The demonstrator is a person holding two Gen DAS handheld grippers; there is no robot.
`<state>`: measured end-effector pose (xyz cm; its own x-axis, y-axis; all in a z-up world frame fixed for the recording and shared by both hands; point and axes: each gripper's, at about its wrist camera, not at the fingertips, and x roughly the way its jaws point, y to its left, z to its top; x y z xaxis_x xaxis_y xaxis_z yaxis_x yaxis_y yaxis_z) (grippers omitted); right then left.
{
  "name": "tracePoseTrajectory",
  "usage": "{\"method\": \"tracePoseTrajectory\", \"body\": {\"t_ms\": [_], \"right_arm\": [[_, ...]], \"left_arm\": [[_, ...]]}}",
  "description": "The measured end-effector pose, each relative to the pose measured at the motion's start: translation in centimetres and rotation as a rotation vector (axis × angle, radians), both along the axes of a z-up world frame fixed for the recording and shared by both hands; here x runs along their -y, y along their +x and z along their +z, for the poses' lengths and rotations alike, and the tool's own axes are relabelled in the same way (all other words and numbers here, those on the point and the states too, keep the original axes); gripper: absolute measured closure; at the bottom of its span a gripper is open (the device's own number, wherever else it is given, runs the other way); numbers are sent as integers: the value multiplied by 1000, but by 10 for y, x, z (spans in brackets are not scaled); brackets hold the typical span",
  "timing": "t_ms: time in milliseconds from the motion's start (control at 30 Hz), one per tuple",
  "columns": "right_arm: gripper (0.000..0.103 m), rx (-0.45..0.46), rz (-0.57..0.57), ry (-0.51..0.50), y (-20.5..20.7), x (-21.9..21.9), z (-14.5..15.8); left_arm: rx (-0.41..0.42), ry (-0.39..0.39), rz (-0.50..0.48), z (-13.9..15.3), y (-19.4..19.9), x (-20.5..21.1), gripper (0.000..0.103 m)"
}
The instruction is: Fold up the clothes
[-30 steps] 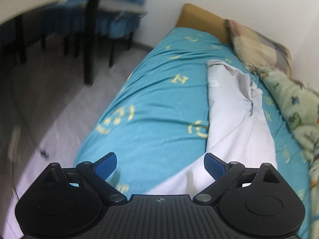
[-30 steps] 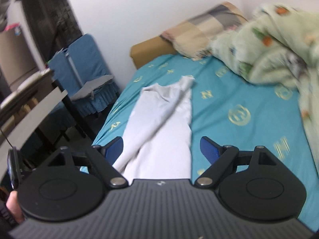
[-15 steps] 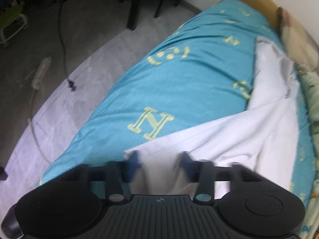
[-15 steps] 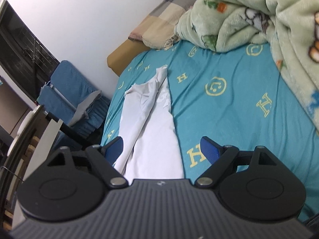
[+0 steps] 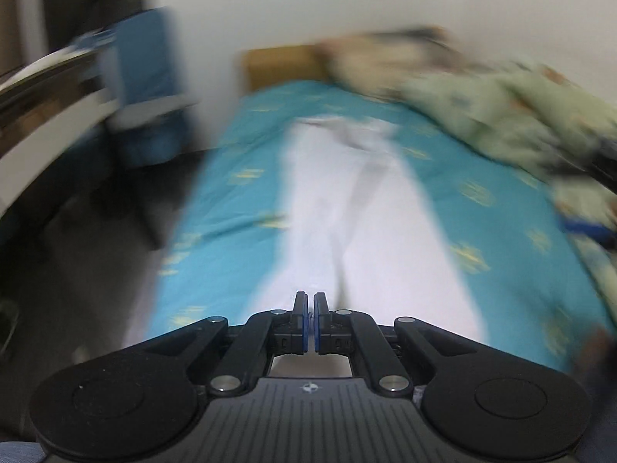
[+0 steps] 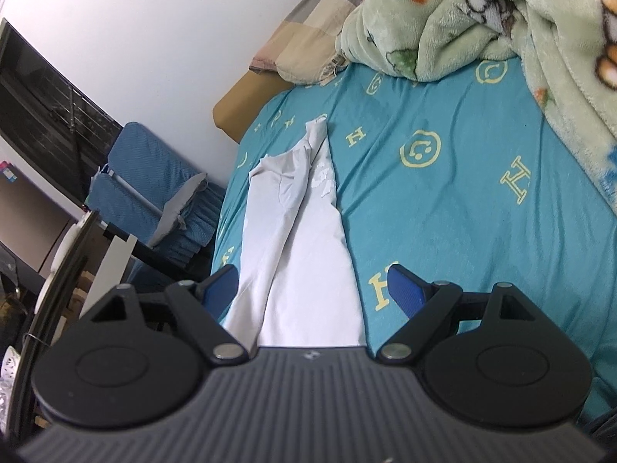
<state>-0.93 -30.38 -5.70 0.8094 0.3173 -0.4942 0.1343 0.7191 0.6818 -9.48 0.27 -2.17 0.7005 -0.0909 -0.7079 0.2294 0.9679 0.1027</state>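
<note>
White cloth pinched in the shut left claw (image 5: 311, 318): hem of the white garment (image 6: 304, 254), laid lengthwise down the teal bed sheet (image 6: 443, 212) from its near edge. Best kept taut and low while carried over. Right claw (image 6: 312, 289) wide open, empty, straddling the garment's near end. Half a second back, left claw closing on that hem. Beyond the garment, green blanket (image 6: 482, 15).

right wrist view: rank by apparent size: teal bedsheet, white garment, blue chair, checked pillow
1. Teal patterned bedsheet
2. White folded garment
3. Blue fabric chair and beige-grey checked pillow: similar; the pillow is farther and partly cropped, so unranked.
</note>
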Motion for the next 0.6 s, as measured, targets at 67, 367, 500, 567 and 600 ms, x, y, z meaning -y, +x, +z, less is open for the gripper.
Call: {"method": "tracePoseTrajectory", "body": {"t_ms": [67, 367, 500, 567, 600], "right_arm": [[17, -7, 7, 2, 0, -1, -1], [17, -137, 128, 111, 13, -13, -27], [18, -272, 178, 198, 23, -25, -54], [20, -337, 181, 194, 28, -31, -64], [20, -361, 176, 177, 29, -34, -67]], "left_arm": [[-66, 0, -91, -12, -5, 18, 100], [-287, -308, -70, -10, 32, -21, 34], [-272, -353, 128, -16, 75, -67, 31], [-280, -383, 189, -23, 87, -84, 35], [-291, -408, 183, -28, 89, -88, 35]]}}
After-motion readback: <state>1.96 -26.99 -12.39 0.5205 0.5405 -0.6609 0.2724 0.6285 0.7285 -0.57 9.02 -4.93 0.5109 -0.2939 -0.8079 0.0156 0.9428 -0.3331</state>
